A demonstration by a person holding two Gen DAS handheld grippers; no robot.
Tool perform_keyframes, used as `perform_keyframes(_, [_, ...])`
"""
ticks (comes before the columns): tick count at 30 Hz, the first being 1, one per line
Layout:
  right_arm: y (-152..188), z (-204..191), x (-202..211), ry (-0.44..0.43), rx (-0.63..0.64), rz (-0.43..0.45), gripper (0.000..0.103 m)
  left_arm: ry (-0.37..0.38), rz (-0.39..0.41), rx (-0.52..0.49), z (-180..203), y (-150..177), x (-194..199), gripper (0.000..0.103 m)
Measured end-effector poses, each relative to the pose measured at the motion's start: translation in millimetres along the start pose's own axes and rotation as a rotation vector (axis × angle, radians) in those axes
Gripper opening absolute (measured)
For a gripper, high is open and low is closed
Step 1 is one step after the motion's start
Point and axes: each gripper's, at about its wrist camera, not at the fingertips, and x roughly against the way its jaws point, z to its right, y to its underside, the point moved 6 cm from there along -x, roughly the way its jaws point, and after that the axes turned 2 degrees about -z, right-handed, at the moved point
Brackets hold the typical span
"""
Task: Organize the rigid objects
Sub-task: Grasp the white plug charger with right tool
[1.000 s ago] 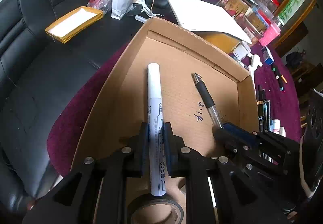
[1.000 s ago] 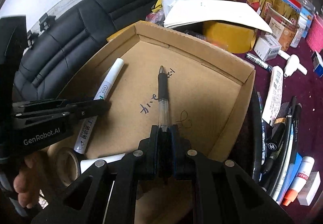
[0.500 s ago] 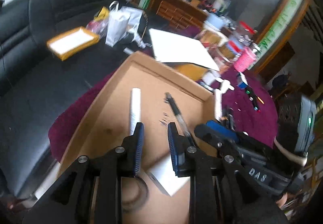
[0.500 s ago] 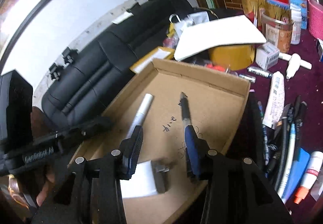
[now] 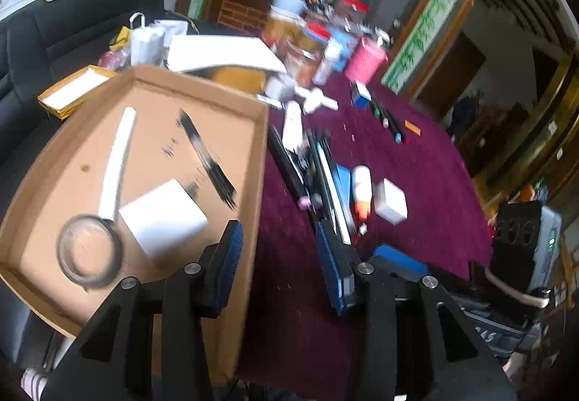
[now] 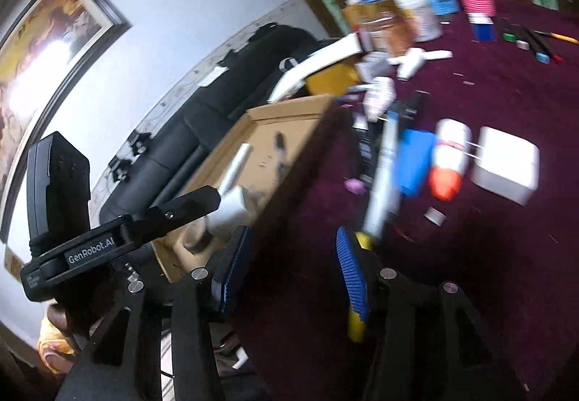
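Left gripper (image 5: 278, 260): jaws opening, wide apart, nothing between them; it hangs over the box's right wall and the cloth.
Right gripper (image 6: 293, 267): jaws opening, wide, holding nothing; it hangs over the cloth just right of the box, with a blurred pen end close by its right finger. Whether they touch I cannot tell.
Box (image 5: 258, 155): open cardboard tray at 9 o'clock in the left view, one side on the dark red cloth (image 5: 427, 162), the far side toward a black sofa (image 5: 54, 35).
Marker (image 5: 117, 158): white, lying lengthwise in the box, its near end by the tape.
Pen (image 5: 206, 158): black, in the box at 1 o'clock from the marker, blurred, apart from it.
White block (image 5: 163, 216): in the box, between the marker and the pen's near end.
Tape (image 5: 90, 252): a roll lying flat in the box's near corner, at 7 o'clock from the block.
Loose pens (image 5: 318, 169): a bundle on the cloth just right of the box, at 12 o'clock from the left gripper.
Glue bottle (image 5: 362, 187): white with an orange cap, on the cloth beside a blue item, right of the bundle.
White box (image 5: 391, 202): small, on the cloth at 3 o'clock from the bottle, just beside it.
Far pens (image 5: 389, 120): a few at 1 o'clock, well apart from the bundle.
Pink cup (image 5: 363, 60): among the clutter at the cloth's far edge.
Sharpness: both views are smeared.
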Motion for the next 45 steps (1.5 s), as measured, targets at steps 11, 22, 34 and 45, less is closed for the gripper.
perform_keyframes(11, [-1, 45, 2, 0.075, -0.089, -0.033, 0.047, 0.044, -0.145, -0.026, 26, 20, -30, 0.040])
perform_keyframes(22, [-79, 61, 31, 0.126, 0.040, -0.069, 0.047, 0.028, -0.168, 0.019, 22, 17, -40, 0.040])
perform_keyframes(34, [-89, 120, 6, 0.263, 0.088, -0.088, 0.047, 0.059, -0.189, -0.061, 63, -4, -60, 0.040])
perform_keyframes(45, [-73, 121, 4, 0.254, 0.128, -0.209, 0.058, 0.112, -0.224, -0.019, 74, -5, -76, 0.040])
